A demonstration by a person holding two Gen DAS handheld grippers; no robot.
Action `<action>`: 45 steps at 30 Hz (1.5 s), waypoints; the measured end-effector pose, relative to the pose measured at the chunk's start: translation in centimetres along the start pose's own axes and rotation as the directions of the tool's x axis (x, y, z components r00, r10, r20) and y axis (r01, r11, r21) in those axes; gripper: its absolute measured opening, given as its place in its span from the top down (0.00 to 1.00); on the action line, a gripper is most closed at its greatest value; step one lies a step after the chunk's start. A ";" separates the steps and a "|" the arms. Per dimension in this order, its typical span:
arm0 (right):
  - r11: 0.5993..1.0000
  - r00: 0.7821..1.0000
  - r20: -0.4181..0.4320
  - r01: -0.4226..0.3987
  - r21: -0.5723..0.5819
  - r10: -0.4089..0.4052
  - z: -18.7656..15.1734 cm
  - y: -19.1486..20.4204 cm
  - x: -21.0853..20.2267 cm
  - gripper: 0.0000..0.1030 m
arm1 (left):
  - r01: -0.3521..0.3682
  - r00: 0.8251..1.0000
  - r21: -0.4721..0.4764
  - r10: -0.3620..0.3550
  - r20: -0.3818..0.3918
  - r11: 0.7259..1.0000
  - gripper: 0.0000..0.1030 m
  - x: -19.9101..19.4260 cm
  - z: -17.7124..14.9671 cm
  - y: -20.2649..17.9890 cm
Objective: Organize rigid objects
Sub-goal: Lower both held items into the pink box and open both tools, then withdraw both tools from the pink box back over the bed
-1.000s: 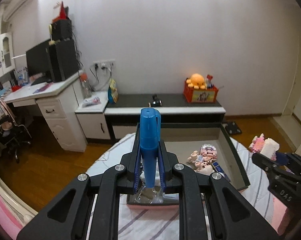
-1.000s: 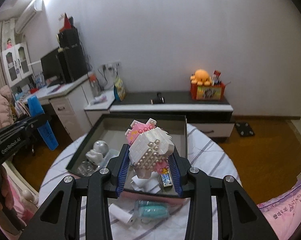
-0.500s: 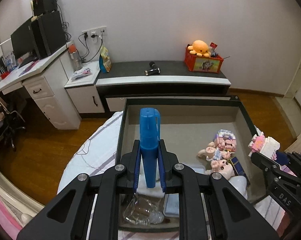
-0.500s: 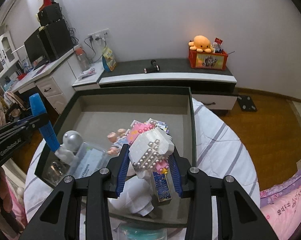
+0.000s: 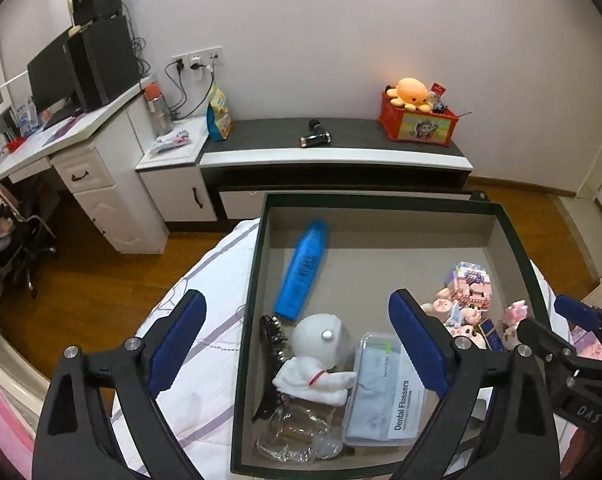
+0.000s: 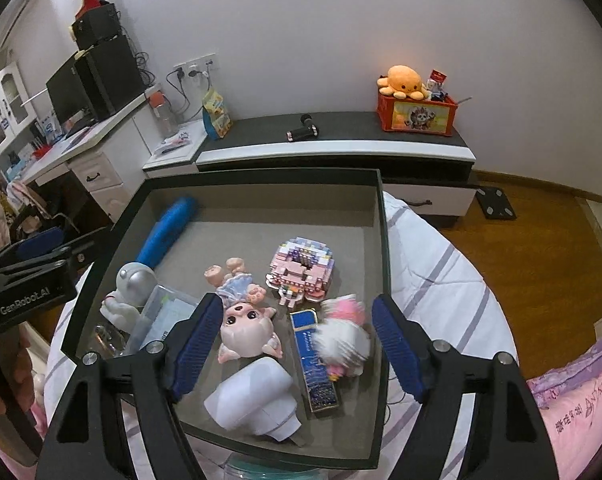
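Hovering over the dark-rimmed box (image 5: 257, 280), both grippers are showing fingers spread wide with nothing between them, so the step in hand looks like the release of two items into it. The left gripper (image 5: 297, 340) is hanging above the near left part of the box, and the blue tube (image 5: 301, 270) is lying loose on the box floor beyond it, angled toward the far left corner. The right gripper (image 6: 291, 344) is standing over the near right part, and the pink-and-white block figure (image 6: 343, 338) is sitting blurred between the spread fingers, apparently free and perhaps in mid-drop; whether it is resting on the floor yet is hard to tell.

Judging by the task, the next move is calling for both grippers to lift clear and go looking for whatever rigid things are waiting outside the box; a teal object (image 6: 257, 470) is peeking out just beyond the near rim.

Inside, the box is getting crowded: an astronaut figure (image 5: 321, 350) is lying beside a dental flosser case (image 5: 385, 396) and a black hair clip (image 5: 273, 356), and a doll (image 6: 247, 326), a pink brick model (image 6: 301, 270), a blue flat case (image 6: 315, 364) and a white cylinder (image 6: 253, 398) are filling the right side. Any further drop is needing the bare far stretch of floor.
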State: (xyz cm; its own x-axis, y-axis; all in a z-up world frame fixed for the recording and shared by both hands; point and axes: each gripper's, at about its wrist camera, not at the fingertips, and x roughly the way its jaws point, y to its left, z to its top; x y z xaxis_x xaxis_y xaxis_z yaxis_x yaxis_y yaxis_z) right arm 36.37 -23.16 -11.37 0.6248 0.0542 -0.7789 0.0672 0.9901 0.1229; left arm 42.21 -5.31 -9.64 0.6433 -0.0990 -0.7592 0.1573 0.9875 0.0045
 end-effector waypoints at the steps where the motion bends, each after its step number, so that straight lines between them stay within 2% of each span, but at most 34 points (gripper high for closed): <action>1: 1.000 1.000 -0.001 -0.003 0.006 0.003 0.0 -0.2 0.0 0.24 | 0.004 1.000 0.000 -0.004 0.003 1.000 0.09 -0.1 -0.1 0.1; 9: 1.000 1.000 0.027 0.006 -0.003 -0.006 -0.5 -0.3 -1.1 0.24 | -0.009 1.000 0.012 0.009 0.013 1.000 0.09 -1.1 -0.7 -0.3; 13: 1.000 0.998 0.063 0.013 -0.015 -0.012 -1.2 0.0 -2.7 0.24 | -0.014 0.999 0.013 0.014 0.044 1.000 0.09 -2.6 -1.5 -0.5; 23: 1.000 0.990 0.143 0.010 -0.026 -0.007 -5.2 0.6 -7.7 0.24 | -0.030 0.990 -0.003 0.030 0.135 1.000 0.09 -8.6 -6.1 -0.7; 29: 0.999 0.976 0.215 0.020 -0.029 -0.013 -8.3 1.0 -12.5 0.24 | -0.050 0.979 0.001 0.049 0.198 0.999 0.09 -13.5 -9.1 -0.8; 35: 0.998 0.947 0.320 0.030 -0.051 -0.012 -11.0 2.0 -18.3 0.24 | -0.049 0.956 -0.017 0.052 0.289 0.999 0.09 -18.9 -11.7 -0.3; 40: 0.997 0.908 0.418 0.036 -0.071 -0.003 -12.9 2.9 -23.1 0.24 | -0.047 0.930 -0.038 0.058 0.363 0.998 0.09 -22.9 -13.1 0.1; 45: 0.997 0.861 0.508 0.049 -0.056 -0.014 -14.2 3.2 -26.8 0.24 | -0.049 0.890 -0.061 0.071 0.450 0.997 0.09 -27.2 -14.5 0.1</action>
State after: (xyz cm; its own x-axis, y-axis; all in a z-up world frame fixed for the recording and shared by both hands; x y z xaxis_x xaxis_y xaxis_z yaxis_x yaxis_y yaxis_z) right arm 8.76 -19.57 1.19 0.9325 -0.0326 -0.3598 0.0539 0.9973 0.0494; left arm 13.84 -0.75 1.53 0.9209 -0.0726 -0.3830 0.0796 0.9968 0.0024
